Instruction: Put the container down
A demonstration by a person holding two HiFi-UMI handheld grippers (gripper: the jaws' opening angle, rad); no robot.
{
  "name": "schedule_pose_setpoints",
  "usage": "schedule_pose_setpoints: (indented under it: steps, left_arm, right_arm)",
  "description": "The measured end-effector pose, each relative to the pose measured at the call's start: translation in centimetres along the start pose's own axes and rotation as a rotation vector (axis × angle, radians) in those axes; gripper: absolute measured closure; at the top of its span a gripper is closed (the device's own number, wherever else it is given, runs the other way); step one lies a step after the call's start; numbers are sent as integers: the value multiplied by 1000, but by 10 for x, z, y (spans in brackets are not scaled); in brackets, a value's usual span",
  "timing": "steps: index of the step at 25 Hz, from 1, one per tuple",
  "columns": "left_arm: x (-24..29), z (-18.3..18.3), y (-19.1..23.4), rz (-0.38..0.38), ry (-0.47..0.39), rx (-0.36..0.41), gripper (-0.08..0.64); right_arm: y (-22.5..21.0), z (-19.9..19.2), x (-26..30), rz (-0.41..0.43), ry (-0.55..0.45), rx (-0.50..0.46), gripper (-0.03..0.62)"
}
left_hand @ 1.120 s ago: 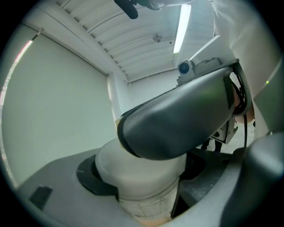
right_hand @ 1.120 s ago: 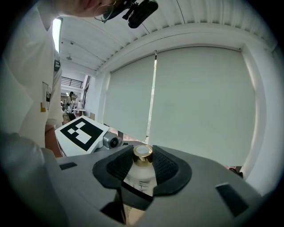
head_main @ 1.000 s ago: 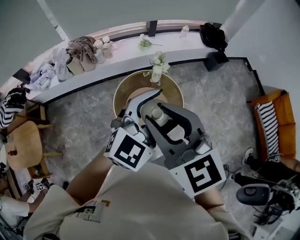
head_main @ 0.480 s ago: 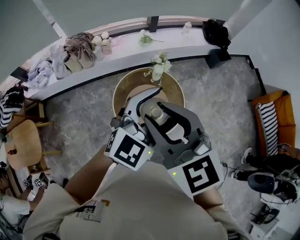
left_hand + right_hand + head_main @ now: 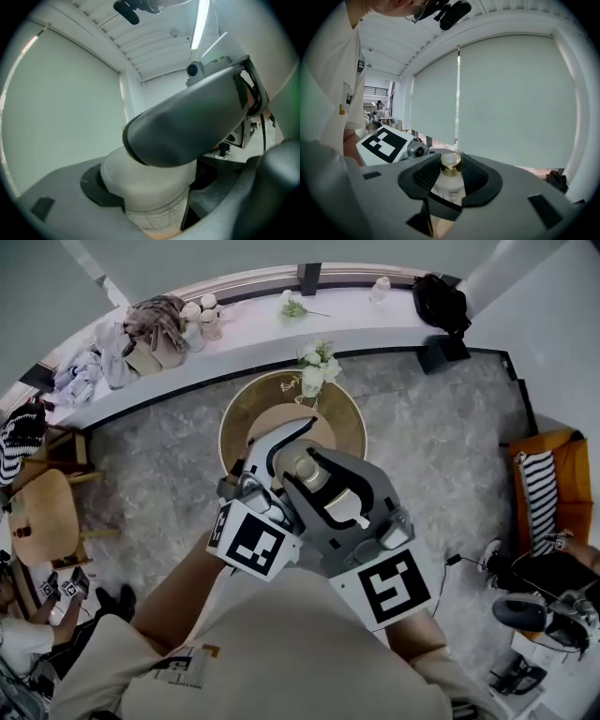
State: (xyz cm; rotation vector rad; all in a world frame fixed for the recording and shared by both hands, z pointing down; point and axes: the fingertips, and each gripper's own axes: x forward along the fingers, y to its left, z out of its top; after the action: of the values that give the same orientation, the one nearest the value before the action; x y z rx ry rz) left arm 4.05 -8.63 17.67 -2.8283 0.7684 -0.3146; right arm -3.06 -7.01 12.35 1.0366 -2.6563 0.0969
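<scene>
The container [image 5: 309,468] is a pale bottle with a gold neck ring [image 5: 450,164], held up over the round wooden table [image 5: 246,418]. My right gripper [image 5: 317,480] is shut on it, with the black pads on both sides of the bottle's shoulder [image 5: 449,183]. My left gripper [image 5: 292,450] comes in from the left and is also shut on the container, whose white part [image 5: 150,180] sits in the jaw's black pad. In the left gripper view the right gripper's dark grey jaw crosses over the container. Both grippers point upward. The container's bottom is hidden.
A small vase of white flowers [image 5: 314,369] stands at the table's far edge. Behind it runs a long white counter [image 5: 253,341] with bags and cloths. A wooden chair [image 5: 37,521] stands at the left and an orange seat [image 5: 555,486] at the right.
Both grippers and the container have drifted a little left and up in the head view. Both grips are unchanged.
</scene>
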Motion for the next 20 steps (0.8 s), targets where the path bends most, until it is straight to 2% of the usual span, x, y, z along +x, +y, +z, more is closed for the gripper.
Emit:
schedule_pose_setpoints:
  steps: [6,13,20]
  left_arm:
    - [23,-28,11,23,-1,-10,195]
    - [49,-70,26,45,8,-7,195]
    - [65,-118,42,55,6,-32,196]
  right_arm:
    - [-21,-26,19,22,24,-9,459]
    - [-42,-67,46,77,92,-89,459]
    - [-57,-104,82,85,117,-81,459]
